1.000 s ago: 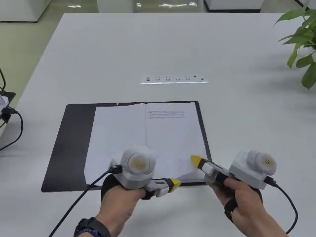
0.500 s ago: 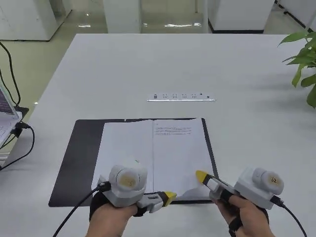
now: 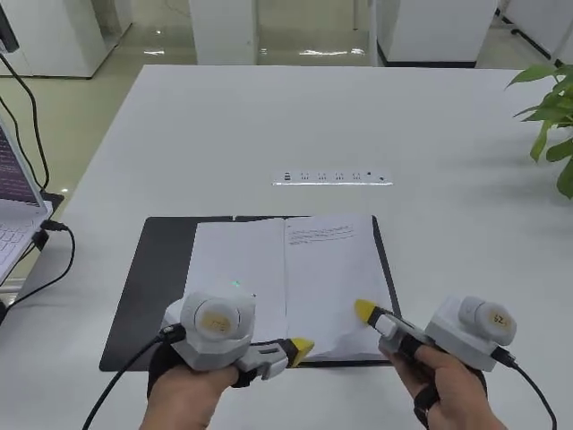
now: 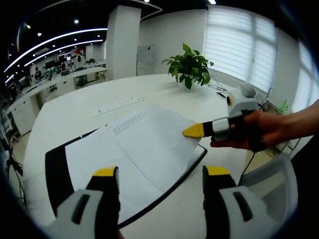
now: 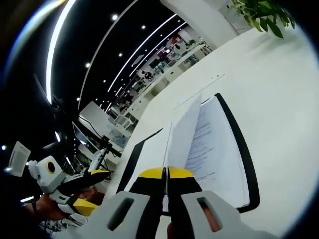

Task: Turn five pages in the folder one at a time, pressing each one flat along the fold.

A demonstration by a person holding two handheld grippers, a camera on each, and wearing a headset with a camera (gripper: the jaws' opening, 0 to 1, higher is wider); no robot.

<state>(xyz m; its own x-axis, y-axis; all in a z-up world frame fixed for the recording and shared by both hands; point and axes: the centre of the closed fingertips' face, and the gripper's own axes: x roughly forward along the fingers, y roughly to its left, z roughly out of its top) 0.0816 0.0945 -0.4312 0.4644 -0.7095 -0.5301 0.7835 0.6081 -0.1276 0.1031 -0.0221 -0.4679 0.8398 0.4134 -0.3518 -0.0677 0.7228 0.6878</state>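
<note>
Right gripper (image 3: 365, 313) is clamped on the lifted bottom corner of the right-hand page (image 3: 333, 273). Left gripper (image 3: 299, 346) hangs open by the near edge of the folder (image 3: 143, 287), which lies open mid-table (image 3: 269, 116). Can't tell if it's a single sheet, so check. Suggest a low arc across the fold with no yanking, then press the left jaws flat down the fold.

A power strip (image 3: 331, 177) sits mid-bench (image 3: 269, 116); a leafy plant (image 3: 551, 116) stands right, a laptop (image 3: 13, 210) far left
</note>
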